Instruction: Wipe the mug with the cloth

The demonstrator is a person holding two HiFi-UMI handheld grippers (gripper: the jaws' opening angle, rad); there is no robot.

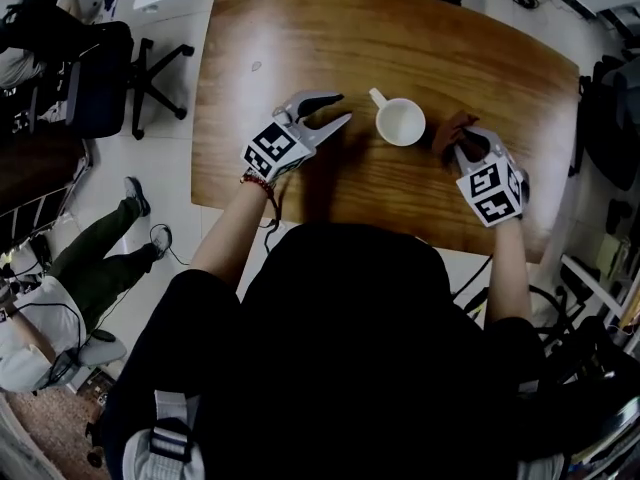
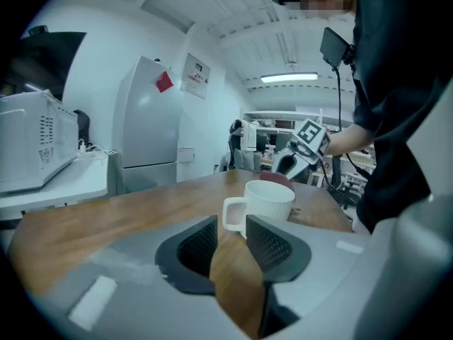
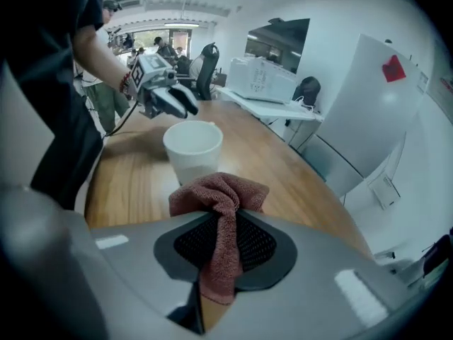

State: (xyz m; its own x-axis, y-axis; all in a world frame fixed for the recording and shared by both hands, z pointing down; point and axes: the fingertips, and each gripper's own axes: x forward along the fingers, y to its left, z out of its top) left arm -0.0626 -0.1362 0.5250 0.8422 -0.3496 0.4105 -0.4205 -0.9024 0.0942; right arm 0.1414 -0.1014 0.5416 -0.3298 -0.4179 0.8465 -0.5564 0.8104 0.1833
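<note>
One mug [image 1: 400,123]; one cloth [image 3: 219,190]; one table [image 1: 300,38] — apparently one office chair [image 1: 100,78].

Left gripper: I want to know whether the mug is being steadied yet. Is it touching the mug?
Apart. The head view shows bare table between the left gripper and the mug. In the left gripper view its jaws stand open, with the mug beyond their tips.

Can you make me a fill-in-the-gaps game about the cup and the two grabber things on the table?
1. The right tongs are shut on a reddish ____.
2. The left tongs are open and hold ____.
3. The white mug stands upright on the wooden ____, between the two tongs.

Missing words: cloth; nothing; table.
</note>
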